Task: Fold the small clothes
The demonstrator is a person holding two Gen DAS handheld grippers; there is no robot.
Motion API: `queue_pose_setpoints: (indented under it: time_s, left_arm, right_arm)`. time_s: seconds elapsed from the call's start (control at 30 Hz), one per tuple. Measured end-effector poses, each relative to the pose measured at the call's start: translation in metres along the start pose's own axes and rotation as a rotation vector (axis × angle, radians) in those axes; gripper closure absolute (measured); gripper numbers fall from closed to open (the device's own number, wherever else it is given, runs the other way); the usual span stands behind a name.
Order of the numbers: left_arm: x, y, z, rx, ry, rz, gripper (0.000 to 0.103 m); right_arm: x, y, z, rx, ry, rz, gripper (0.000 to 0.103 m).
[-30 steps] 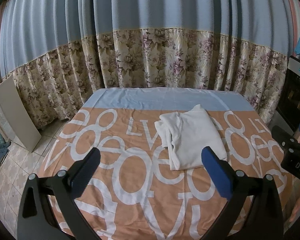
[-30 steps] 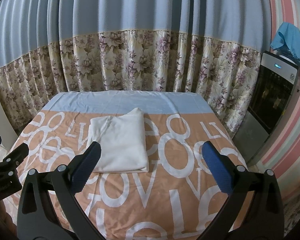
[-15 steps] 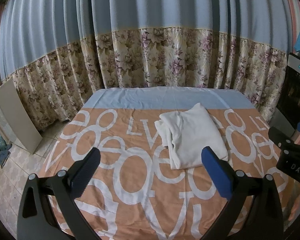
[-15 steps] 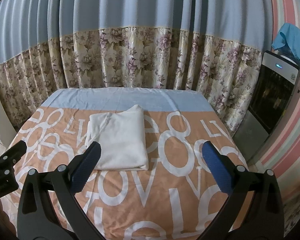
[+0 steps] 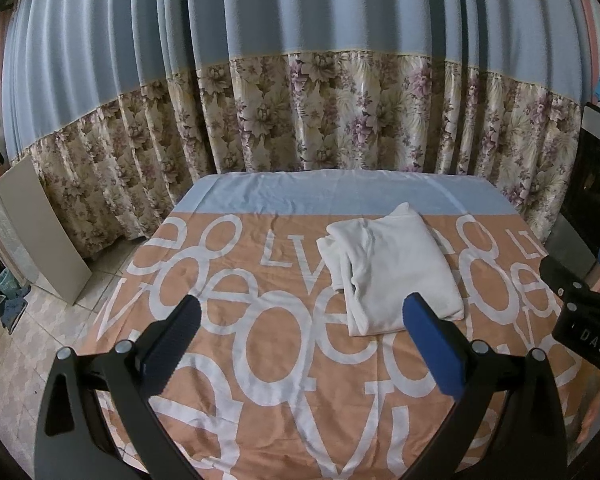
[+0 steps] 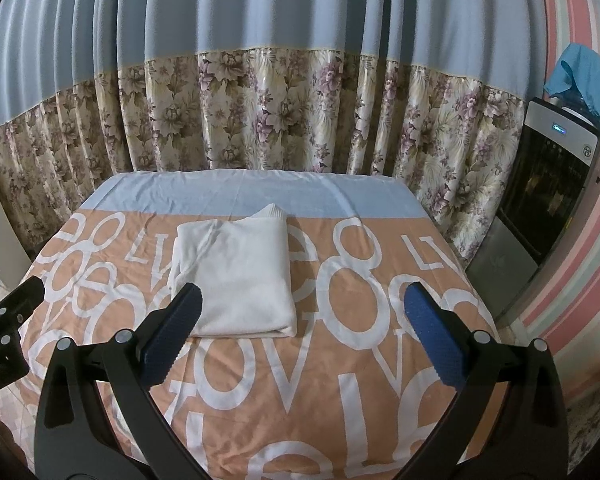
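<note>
Folded white garment [image 5: 392,272] lies on the orange lettered bedcover [image 5: 260,360], and everything about a coming move turns on how it sits against the two pairs of fingers. In the left wrist view it lies right of centre, its long axis running from the lower middle of the frame toward the upper right, with its loose layered edges on the left side and its near short edge just above the tip of the right-hand blue finger [image 5: 428,344]. In the right wrist view the same garment [image 6: 236,272] lies left of centre, its near edge just above the left-hand blue finger [image 6: 172,328], with a smooth fold along its right side. The left gripper [image 5: 300,344] and the right gripper [image 6: 300,334] are both spread wide, holding nothing, and hover above the cover clear of the cloth. Neither looks clearly nearer; the garment lies between the two, ahead of both. Judging by its compact rectangular shape, the folding appears largely done, so any further fold would probably go across the short axis
</note>
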State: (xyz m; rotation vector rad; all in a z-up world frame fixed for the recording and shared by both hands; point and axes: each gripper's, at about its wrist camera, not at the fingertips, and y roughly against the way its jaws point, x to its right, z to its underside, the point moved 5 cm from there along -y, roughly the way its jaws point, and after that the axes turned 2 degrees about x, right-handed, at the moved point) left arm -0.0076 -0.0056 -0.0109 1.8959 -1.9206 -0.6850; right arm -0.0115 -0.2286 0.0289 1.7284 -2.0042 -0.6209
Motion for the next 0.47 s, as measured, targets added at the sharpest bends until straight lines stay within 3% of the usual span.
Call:
queue_pose_setpoints:
  time_s: [0.47]
  left_arm:
    - [0.0014,0.0032,-0.0042,0.009,-0.02,0.006,0.002]
  right_arm:
    - [-0.0017,-0.0014,0.0008,-0.002,0.0,0.0,0.003]
